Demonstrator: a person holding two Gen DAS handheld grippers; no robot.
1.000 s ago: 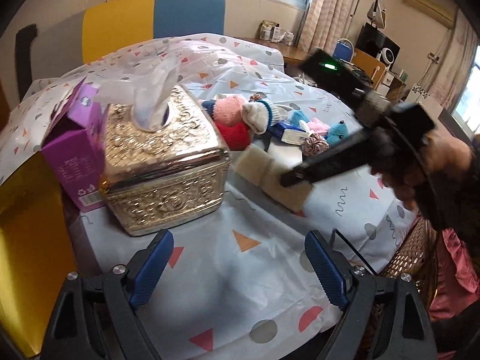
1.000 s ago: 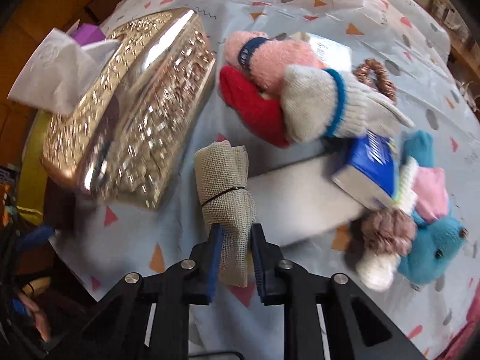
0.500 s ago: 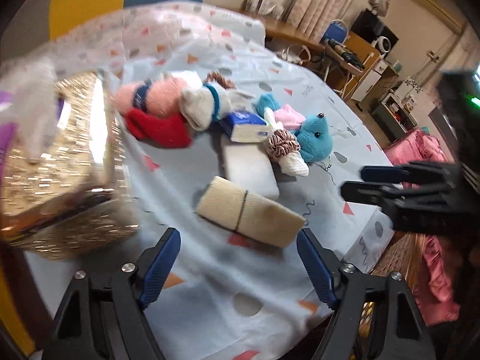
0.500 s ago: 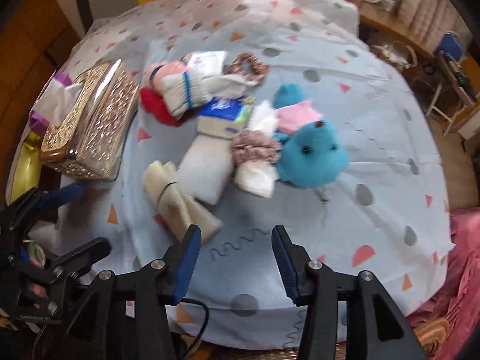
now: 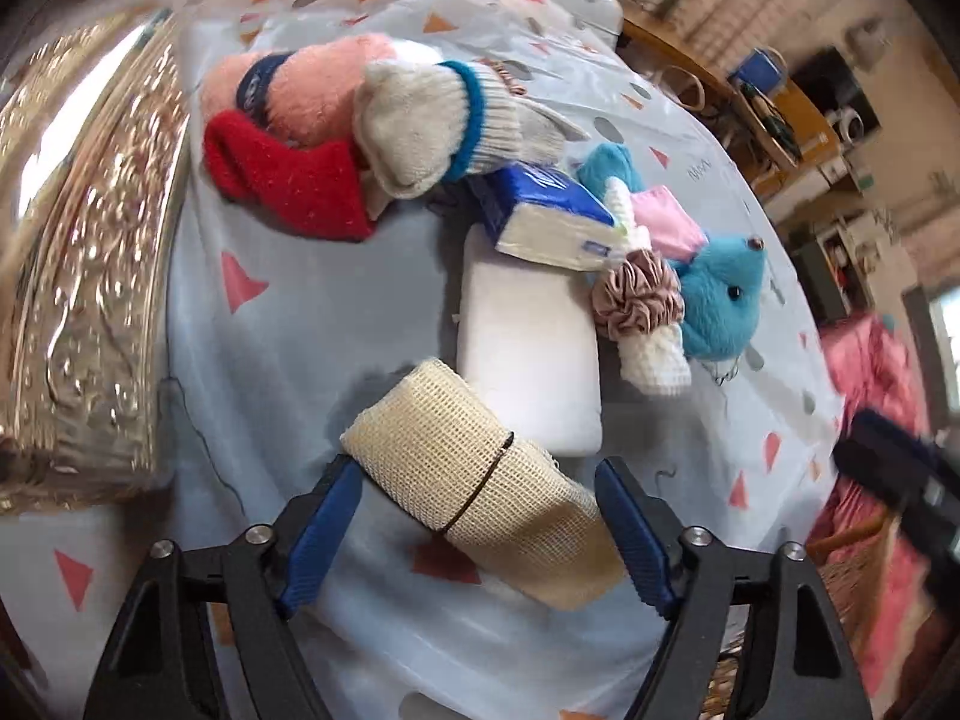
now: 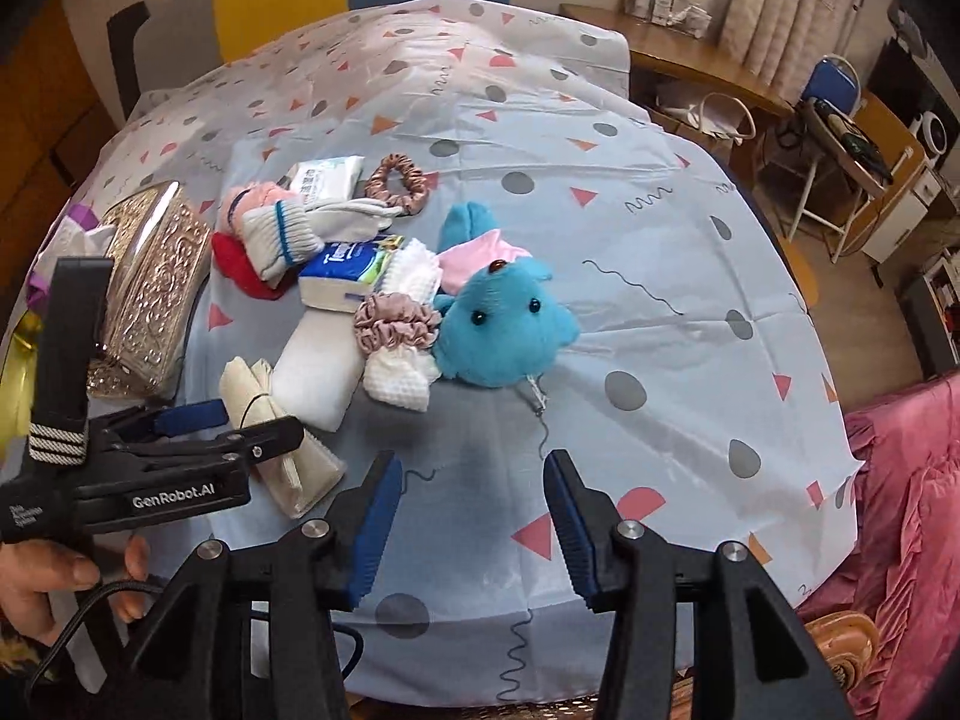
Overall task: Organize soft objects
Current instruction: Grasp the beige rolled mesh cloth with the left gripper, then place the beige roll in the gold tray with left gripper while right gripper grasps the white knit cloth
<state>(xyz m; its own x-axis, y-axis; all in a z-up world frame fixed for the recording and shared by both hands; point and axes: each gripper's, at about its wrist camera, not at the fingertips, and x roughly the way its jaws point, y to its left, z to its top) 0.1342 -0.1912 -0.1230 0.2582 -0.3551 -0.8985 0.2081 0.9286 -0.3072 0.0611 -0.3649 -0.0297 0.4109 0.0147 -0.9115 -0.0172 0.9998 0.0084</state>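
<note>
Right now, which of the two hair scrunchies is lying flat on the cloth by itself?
The darker scrunchie at the far end; the paler scrunchie sits on the pile against the blue plush toy.

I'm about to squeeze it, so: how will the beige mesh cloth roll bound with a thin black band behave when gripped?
The beige mesh cloth roll looks soft, so it will probably squash between the closing left gripper rather than resist. Its open weave should give the pads grip, so slipping seems unlikely. The thin black band circles only the middle, so the ends may splay or droop.

Coarse beige mesh roll [image 5: 480, 480], shiny embossed metal box [image 5: 84, 276], fuzzy plush toy [image 5: 723, 306]
</note>
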